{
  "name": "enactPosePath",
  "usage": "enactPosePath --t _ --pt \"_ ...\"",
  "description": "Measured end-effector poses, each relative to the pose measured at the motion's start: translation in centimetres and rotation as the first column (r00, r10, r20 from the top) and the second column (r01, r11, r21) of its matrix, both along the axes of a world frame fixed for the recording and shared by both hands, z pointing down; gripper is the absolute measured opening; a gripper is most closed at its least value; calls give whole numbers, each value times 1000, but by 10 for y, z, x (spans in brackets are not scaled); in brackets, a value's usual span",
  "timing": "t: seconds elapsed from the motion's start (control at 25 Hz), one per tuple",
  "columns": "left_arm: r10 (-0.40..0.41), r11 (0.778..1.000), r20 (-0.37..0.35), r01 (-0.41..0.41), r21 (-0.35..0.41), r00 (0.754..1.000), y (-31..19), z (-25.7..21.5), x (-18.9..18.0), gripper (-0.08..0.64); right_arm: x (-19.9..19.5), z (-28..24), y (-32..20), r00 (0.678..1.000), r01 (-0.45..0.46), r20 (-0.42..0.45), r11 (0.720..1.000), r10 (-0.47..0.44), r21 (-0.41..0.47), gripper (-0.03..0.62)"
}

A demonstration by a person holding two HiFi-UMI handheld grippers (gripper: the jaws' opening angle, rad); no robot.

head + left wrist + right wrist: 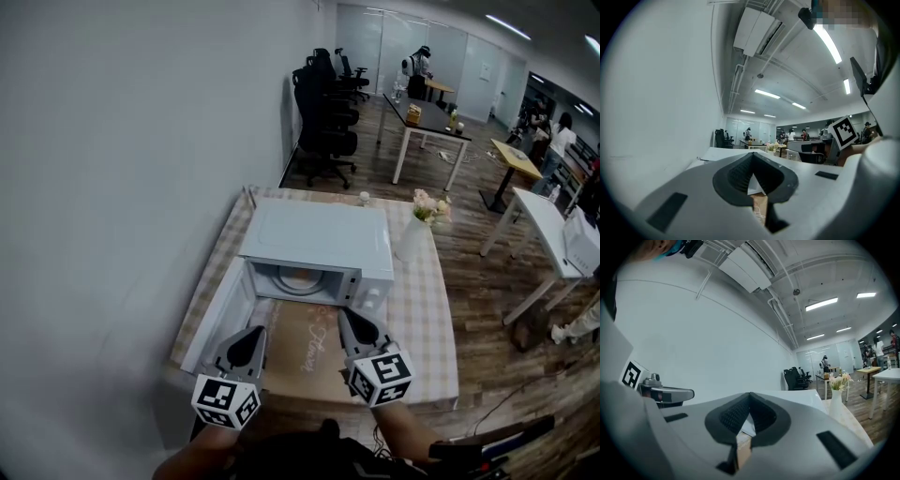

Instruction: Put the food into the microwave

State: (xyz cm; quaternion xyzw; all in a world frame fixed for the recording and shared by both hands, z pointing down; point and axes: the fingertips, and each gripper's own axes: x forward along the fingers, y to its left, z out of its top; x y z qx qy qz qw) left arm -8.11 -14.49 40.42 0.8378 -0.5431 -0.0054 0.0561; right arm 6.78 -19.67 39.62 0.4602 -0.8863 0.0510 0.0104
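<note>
A white microwave (pixel 314 239) stands on the checked tablecloth with its door (pixel 217 314) swung open to the left. Inside, on the turntable, lies an orange-brown food item (pixel 302 277). My left gripper (pixel 251 332) hovers in front of the open door, shut and holding nothing. My right gripper (pixel 345 315) sits just before the microwave's control panel, also shut and empty. In the left gripper view the jaws (pixel 751 154) meet at the tip, as they do in the right gripper view (pixel 749 394). Both point level toward the microwave.
A brown paper mat (pixel 305 352) lies in front of the microwave. A white vase with flowers (pixel 412 234) stands at its right, and a small jar (pixel 364 198) behind it. A white wall runs along the left. Desks, office chairs (pixel 323 122) and people fill the room beyond.
</note>
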Motion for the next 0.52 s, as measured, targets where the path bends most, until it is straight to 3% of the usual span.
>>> enactPosePath --t 0.52 --pt "-30 999 27 29 31 999 -6 -18 -7 8 -6 -8 -5 1000 7 -3 1000 -7 22 8"
